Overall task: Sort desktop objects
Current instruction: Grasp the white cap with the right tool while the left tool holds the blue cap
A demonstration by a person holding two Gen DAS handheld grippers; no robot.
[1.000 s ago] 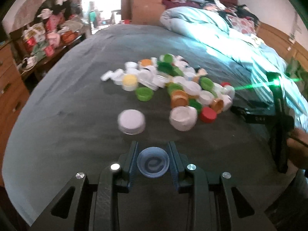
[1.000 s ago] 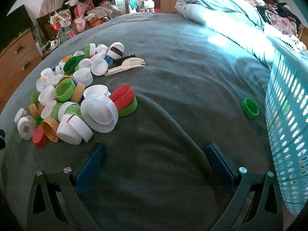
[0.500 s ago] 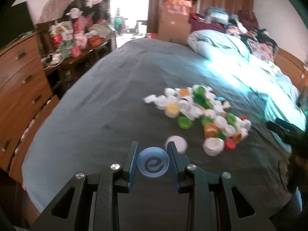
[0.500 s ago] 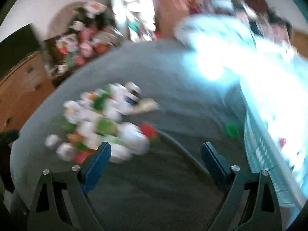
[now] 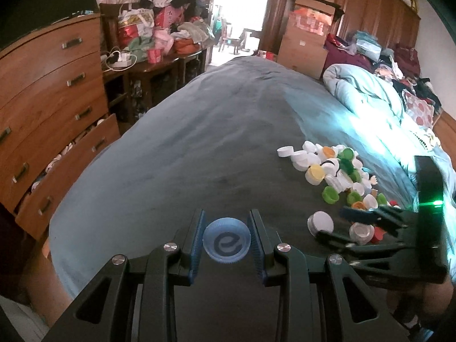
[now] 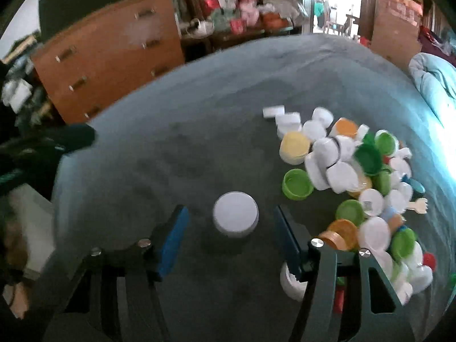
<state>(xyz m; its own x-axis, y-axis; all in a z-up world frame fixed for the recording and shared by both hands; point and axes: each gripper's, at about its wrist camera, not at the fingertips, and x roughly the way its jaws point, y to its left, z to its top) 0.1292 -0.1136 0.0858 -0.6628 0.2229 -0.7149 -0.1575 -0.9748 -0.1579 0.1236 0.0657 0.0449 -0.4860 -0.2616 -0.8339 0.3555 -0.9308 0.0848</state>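
Observation:
My left gripper [image 5: 227, 236] is shut on a translucent blue cap [image 5: 227, 242] with a dark "e" mark and holds it above the grey-green blanket [image 5: 199, 148]. My right gripper [image 6: 230, 228] is open, its blue pads [image 6: 173, 236] on either side of a lone white cap [image 6: 236, 213] lying flat on the blanket. The same white cap [image 5: 320, 223] shows in the left wrist view, with the right gripper [image 5: 336, 225] around it. A heap of white, green, orange and yellow caps [image 6: 356, 176] lies to the right of it.
A wooden dresser [image 5: 42, 108] with an open lower drawer stands left of the bed. A light blue duvet [image 5: 370, 99] lies bunched at the far right. Cardboard boxes [image 5: 310, 28] and a cluttered side table [image 5: 159, 42] stand at the back. A small wooden fork [image 6: 419, 205] lies among the caps.
My left gripper has lifted and swung left and back with the blue cap, away from the heap. My right gripper has swung left from the basket side and now straddles the lone white cap.

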